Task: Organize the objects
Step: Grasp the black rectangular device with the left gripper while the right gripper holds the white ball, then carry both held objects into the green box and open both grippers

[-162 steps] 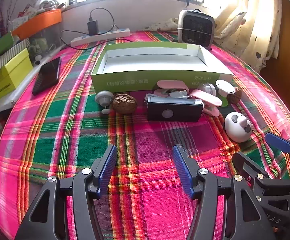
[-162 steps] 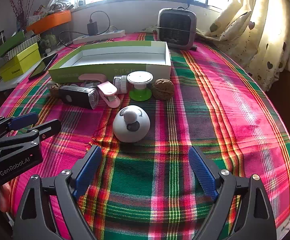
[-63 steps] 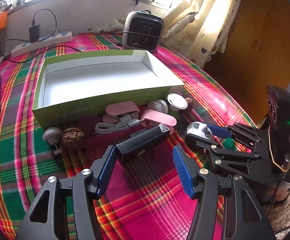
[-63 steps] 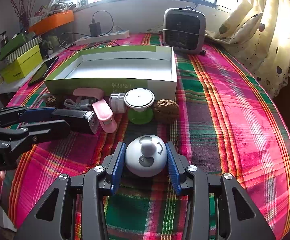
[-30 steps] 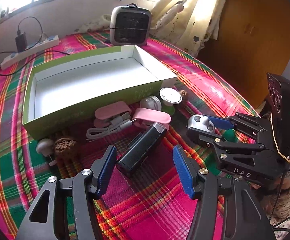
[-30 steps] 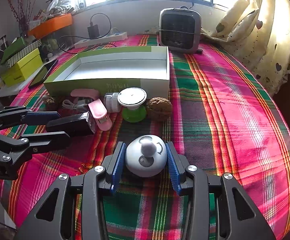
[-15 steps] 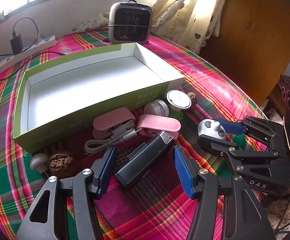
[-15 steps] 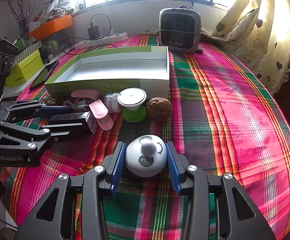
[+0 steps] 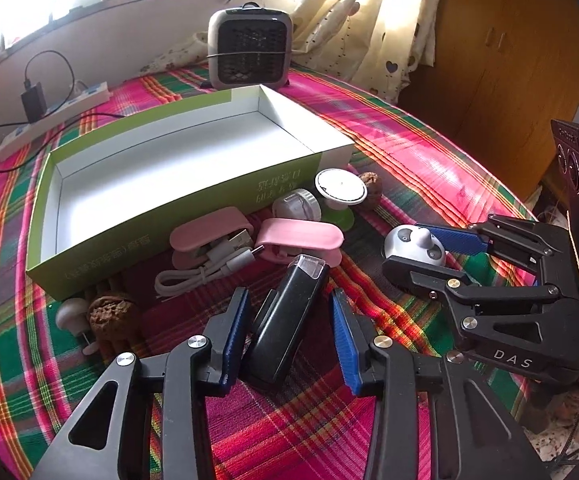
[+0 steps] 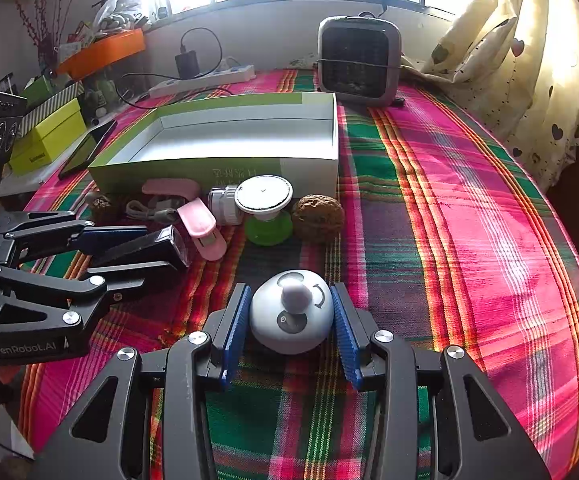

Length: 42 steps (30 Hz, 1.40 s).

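My right gripper [image 10: 291,320] is shut on a white panda-faced dome toy [image 10: 291,314], low over the plaid cloth; the toy also shows in the left wrist view [image 9: 413,245]. My left gripper [image 9: 289,332] is open, its jaws either side of a black rectangular device [image 9: 287,322] lying on the cloth, the left pad close to it. An empty green-and-white box [image 9: 161,216] lies behind. In front of it lie pink clips [image 9: 297,238], a white cable [image 9: 201,268], a small white jar [image 9: 295,206], a white-topped green stand [image 9: 339,190] and walnuts [image 9: 109,314].
A small grey heater [image 10: 359,60] stands behind the box. A power strip [image 10: 205,78] with a charger lies by the wall. A phone [image 10: 87,148] and yellow-green boxes [image 10: 47,136] sit at the left. Curtains hang at the right. The table edge curves right.
My left gripper has moved forward so the black device sits deeper between its open jaws. My right gripper stays shut on the panda toy, hardly moved.
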### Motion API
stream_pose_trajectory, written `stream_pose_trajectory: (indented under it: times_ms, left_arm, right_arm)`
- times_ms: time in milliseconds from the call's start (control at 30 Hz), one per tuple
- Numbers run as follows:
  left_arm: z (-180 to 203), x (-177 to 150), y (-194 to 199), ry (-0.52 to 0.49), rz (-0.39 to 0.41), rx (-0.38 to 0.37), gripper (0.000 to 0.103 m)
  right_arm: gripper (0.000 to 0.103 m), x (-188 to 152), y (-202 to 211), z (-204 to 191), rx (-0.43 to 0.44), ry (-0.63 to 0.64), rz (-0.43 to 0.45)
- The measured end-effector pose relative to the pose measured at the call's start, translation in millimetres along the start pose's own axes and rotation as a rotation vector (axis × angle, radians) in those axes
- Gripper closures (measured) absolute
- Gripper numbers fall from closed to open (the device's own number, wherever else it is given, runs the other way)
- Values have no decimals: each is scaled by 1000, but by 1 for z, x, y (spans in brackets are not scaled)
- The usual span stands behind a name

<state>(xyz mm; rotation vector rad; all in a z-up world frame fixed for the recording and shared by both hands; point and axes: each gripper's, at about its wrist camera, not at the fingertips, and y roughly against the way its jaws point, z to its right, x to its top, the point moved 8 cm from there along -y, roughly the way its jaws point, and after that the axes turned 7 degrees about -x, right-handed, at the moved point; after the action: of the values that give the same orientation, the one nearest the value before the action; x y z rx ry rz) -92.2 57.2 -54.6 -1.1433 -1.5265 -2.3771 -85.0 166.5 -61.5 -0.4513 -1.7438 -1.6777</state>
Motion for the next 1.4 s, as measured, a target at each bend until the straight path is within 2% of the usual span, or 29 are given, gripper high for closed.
stream_pose_trajectory:
  times_ms: [100,333,833,1400]
  left_arm:
    - [1,-3,2,-1,-3,5,75]
    - [-2,-5,4,42,14,10,81]
    - [-2,-6,6,72,24,49,82]
    - [-6,7,30,101,62,59,82]
  right_arm:
    - [61,0,0,0,-4,4,1]
    - [61,-1,0,1,-8,4,2]
    - [61,-3,2,-1,-23,23,12]
    - [61,17,14,-9,42,16,32]
